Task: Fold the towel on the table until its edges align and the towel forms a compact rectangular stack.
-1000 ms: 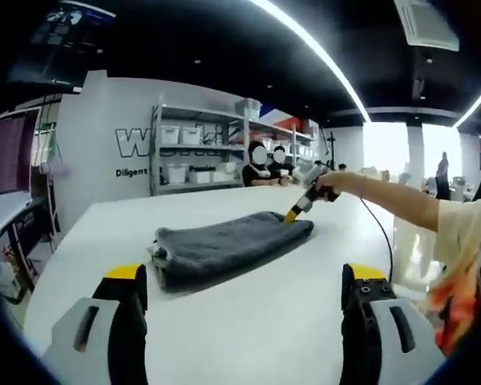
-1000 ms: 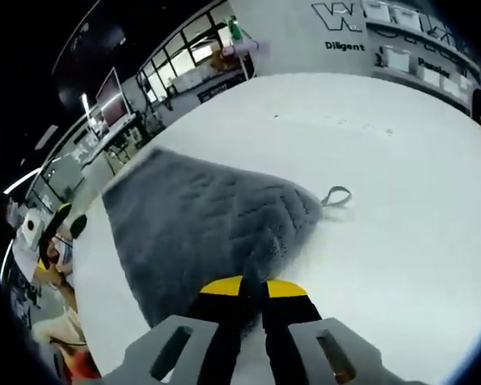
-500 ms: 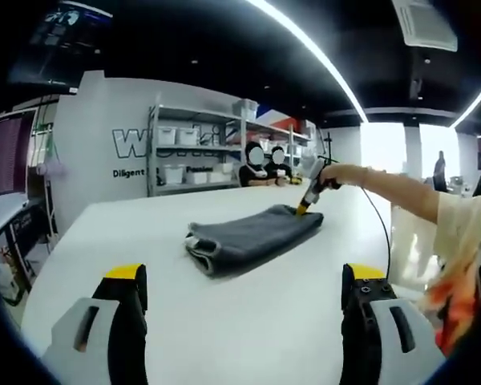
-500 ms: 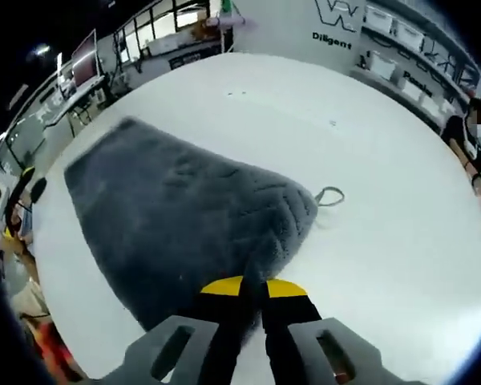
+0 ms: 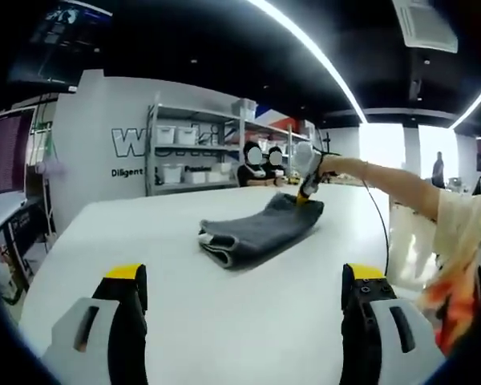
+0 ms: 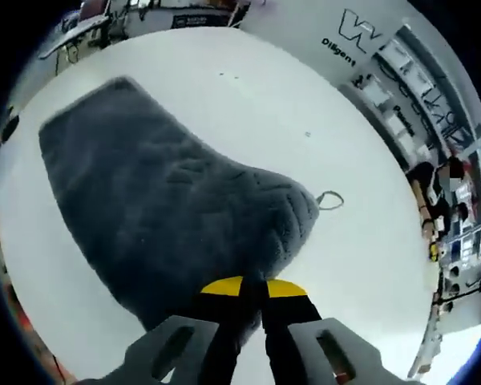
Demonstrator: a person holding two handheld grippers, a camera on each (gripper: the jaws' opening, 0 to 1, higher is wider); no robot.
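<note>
Towel (image 5: 260, 228), pinched by right gripper (image 6: 252, 290), slid farther from the spread left gripper (image 5: 244, 277).

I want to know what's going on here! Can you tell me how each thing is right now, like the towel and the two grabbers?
Towel: grey, folded, lying on the white table, one corner pinched.
Hanging loop: sticks out from the towel's edge, flat on the table.
Right gripper: shut on the towel's corner.
Left gripper: open, jaws wide apart, holding nothing, away from the towel.
</note>
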